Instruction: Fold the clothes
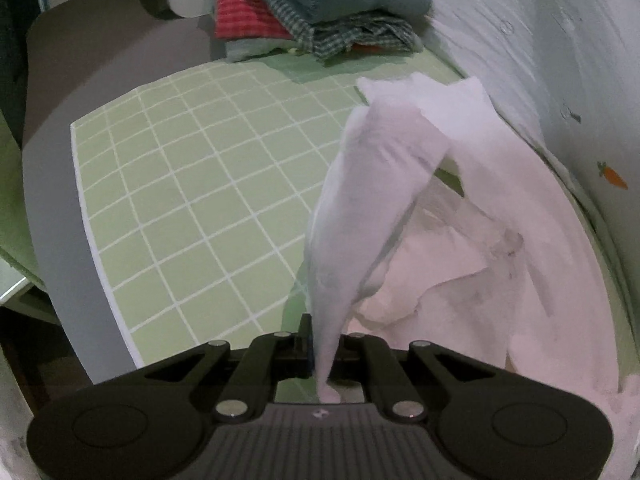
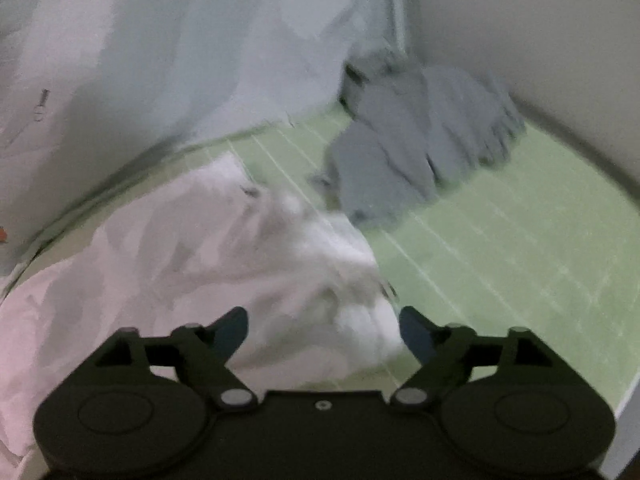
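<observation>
A white garment [image 1: 472, 248] lies crumpled on the green checked mat [image 1: 192, 184] by the wall. My left gripper [image 1: 326, 344] is shut on a pinched edge of it, and a long white strip [image 1: 360, 208] rises from the jaws. In the right wrist view the same white garment [image 2: 224, 264] lies bunched under my right gripper [image 2: 324, 332], which is open with its blue-padded fingers [image 2: 230, 330] on either side of a fold. Whether they touch the cloth I cannot tell.
A stack of folded clothes [image 1: 316, 12], red, checked and blue, sits at the mat's far end. A crumpled grey garment [image 2: 420, 144] lies on the mat [image 2: 520, 248] in the corner. A pale printed sheet [image 2: 160, 60] hangs along the wall. The mat's edge [image 1: 92, 232] drops off at left.
</observation>
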